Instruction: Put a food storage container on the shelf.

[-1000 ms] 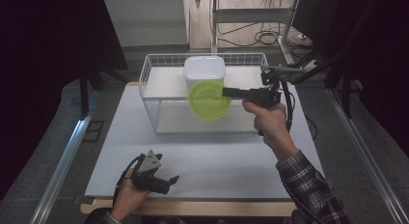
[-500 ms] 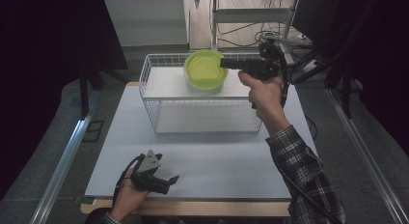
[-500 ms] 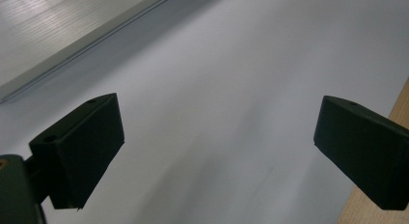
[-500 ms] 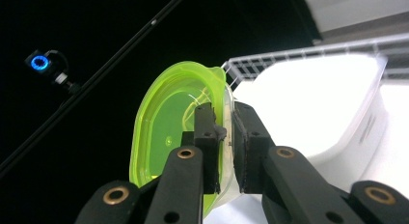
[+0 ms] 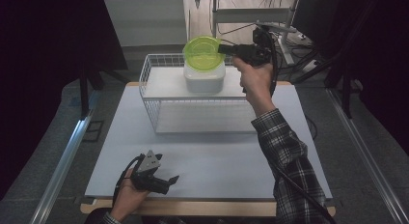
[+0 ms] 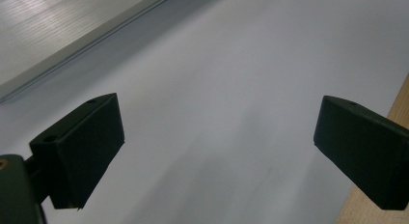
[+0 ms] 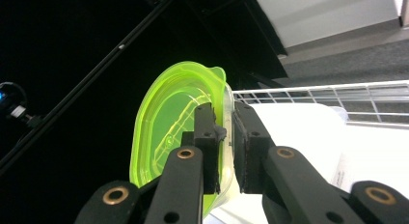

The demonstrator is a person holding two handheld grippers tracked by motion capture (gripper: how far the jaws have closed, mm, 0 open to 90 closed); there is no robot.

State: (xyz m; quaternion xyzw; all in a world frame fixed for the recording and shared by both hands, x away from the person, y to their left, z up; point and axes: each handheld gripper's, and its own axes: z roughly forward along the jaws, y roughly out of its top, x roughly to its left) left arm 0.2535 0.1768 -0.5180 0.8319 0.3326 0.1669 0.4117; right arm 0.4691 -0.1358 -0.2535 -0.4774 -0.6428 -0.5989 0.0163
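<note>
A person sits at a white table [image 5: 212, 161] and holds one black two-jaw gripper in each hand, so two grippers in all.

The right gripper [image 5: 223, 49] is raised above the far side of the table, at the end of one forearm in a plaid sleeve [image 5: 289, 161]. Its jaws are clenched on the rim of one lime-green translucent lid [image 5: 203, 51]. In the right gripper view the right gripper [image 7: 224, 137] has one pad inside the lid [image 7: 169, 122] and one pad outside, with the thin rim pinched between them and the lid standing on edge. From above, the lid hovers over one white tub [image 5: 204, 77], at its far edge. Whether lid and tub touch cannot be told.

The tub stands inside one white wire basket [image 5: 159, 108], near the middle of its back half. The basket sits on the far half of the table. Its rim wires and the tub's white wall also appear behind the lid in the right gripper view.

The left gripper [image 5: 171, 179] rests low at the near edge of the table, well apart from the basket, held in the left hand [image 5: 129, 195]. One grey three-cornered plate sits on top of it. In the left gripper view its two jaws stand wide apart, released, with bare white table [image 6: 217, 89] between them and a strip of wooden table edge [image 6: 386, 108] at the right.
</note>
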